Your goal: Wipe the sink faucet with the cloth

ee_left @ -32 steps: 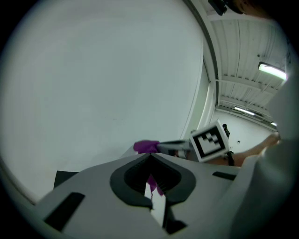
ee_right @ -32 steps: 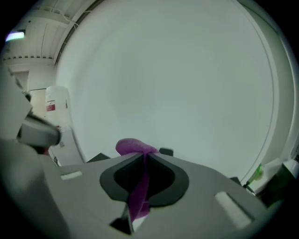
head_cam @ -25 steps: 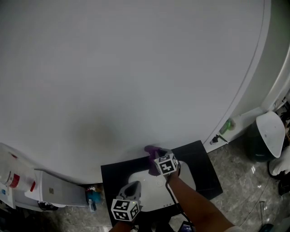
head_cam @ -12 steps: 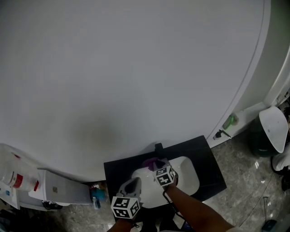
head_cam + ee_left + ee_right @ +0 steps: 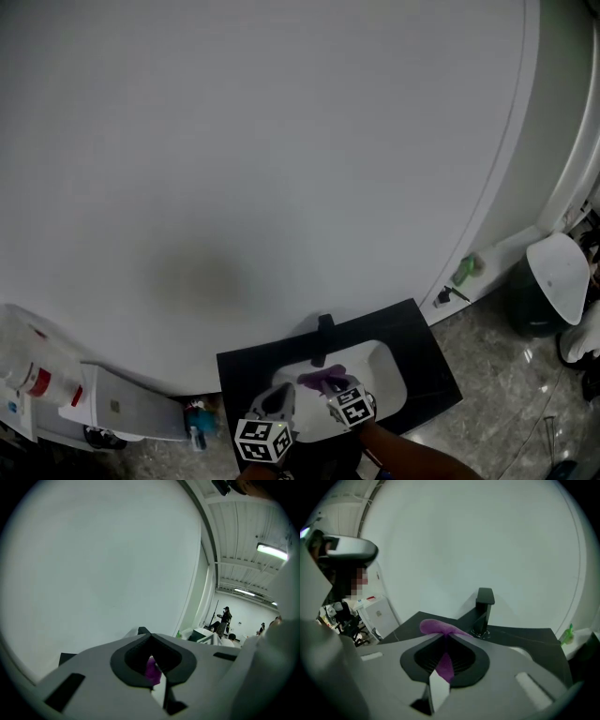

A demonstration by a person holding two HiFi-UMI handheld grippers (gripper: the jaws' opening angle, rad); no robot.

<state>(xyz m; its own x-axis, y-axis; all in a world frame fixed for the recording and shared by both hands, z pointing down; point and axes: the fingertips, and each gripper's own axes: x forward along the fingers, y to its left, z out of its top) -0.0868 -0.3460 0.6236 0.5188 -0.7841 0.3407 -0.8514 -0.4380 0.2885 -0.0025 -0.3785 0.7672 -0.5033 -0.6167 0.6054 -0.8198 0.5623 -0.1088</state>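
Note:
A black faucet (image 5: pixel 325 325) stands at the back of a black counter (image 5: pixel 427 352) with a white sink (image 5: pixel 392 377). My right gripper (image 5: pixel 336 388) is shut on a purple cloth (image 5: pixel 325 379), which hangs over the basin, in front of the faucet and apart from it. In the right gripper view the cloth (image 5: pixel 436 627) bulges out past the closed jaws of my right gripper (image 5: pixel 443 635), and the faucet (image 5: pixel 484 610) rises just beyond. My left gripper (image 5: pixel 278 401) hovers at the sink's near left, jaws shut with nothing held (image 5: pixel 151 635). A bit of the purple cloth (image 5: pixel 151 670) shows behind them.
A big curved white wall rises right behind the counter. A white cabinet (image 5: pixel 117 405) and a blue bottle (image 5: pixel 194 418) sit on the floor to the left. At right are a green spray bottle (image 5: pixel 467 270) and a lidded bin (image 5: pixel 551 281). People stand far off (image 5: pixel 225 619).
My right gripper has pulled the purple cloth back from the faucet, toward the sink's near side. The left gripper has stayed about where it was.

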